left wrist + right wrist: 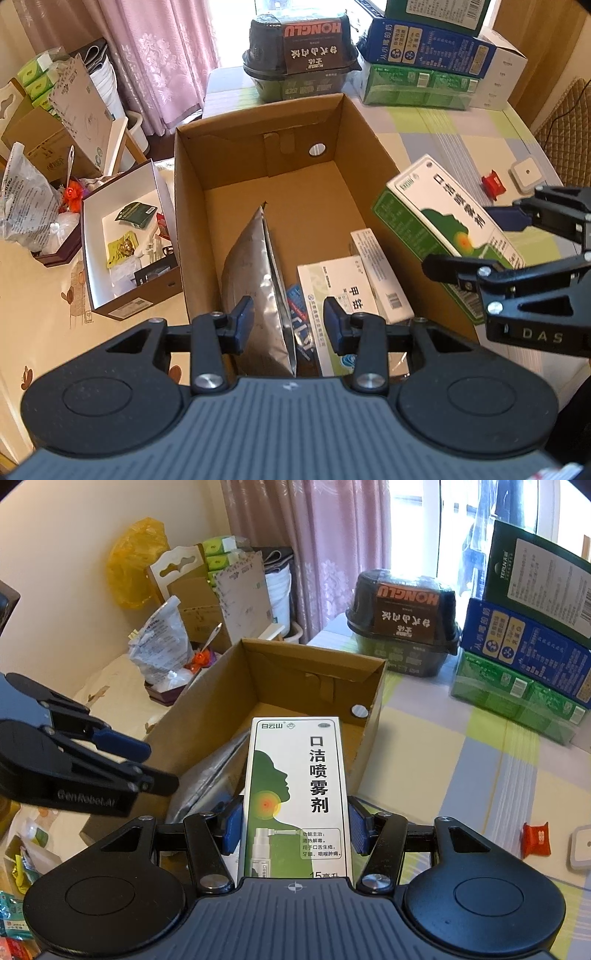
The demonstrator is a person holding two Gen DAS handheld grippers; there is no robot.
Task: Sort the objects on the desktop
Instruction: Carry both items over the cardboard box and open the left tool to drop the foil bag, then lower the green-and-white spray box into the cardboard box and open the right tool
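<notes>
Two grippers hang over the cardboard box (269,177). The right gripper (293,827) pinches a green-and-white spray carton (295,794) between its blue pads (231,829), holding it out above the box's right wall. The left gripper (290,325) is spread wide with nothing between its fingers, above a silver pouch (255,295) and white medicine boxes (340,291) inside.
</notes>
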